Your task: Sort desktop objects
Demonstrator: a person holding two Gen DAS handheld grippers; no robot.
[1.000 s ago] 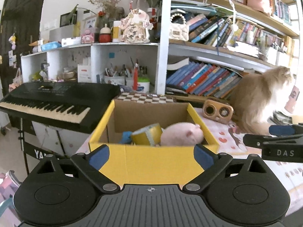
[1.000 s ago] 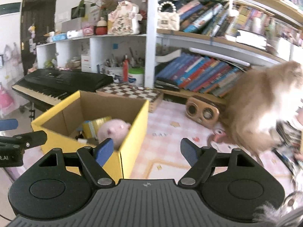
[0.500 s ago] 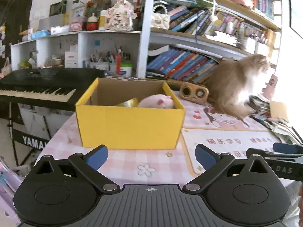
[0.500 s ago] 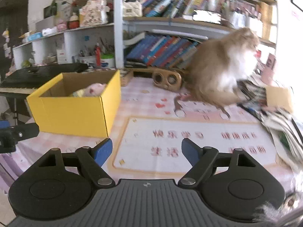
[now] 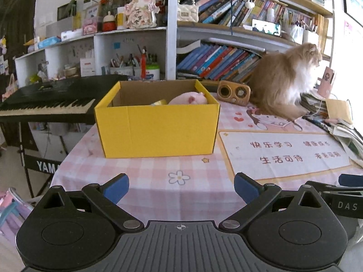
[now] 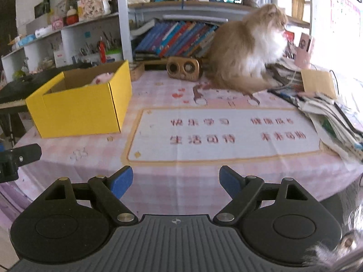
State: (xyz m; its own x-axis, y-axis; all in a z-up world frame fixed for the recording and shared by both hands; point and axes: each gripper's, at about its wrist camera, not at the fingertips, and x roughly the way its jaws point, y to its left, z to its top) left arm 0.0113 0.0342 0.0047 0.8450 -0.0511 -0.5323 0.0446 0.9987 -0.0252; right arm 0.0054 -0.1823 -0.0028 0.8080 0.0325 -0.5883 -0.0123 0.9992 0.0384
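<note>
Box [image 5: 156, 129] long side facing camera

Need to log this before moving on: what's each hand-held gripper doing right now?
Left hand-held gripper: open, holding nothing.
Right hand-held gripper: open, holding nothing; its jaws have just been opening.

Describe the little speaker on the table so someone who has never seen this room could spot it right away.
Find the yellow box on the pink checked table, then look behind its right corner toward the bookshelf. The speaker sits there beside the cat. It is a small golden-brown case with two round openings on its front.
</note>
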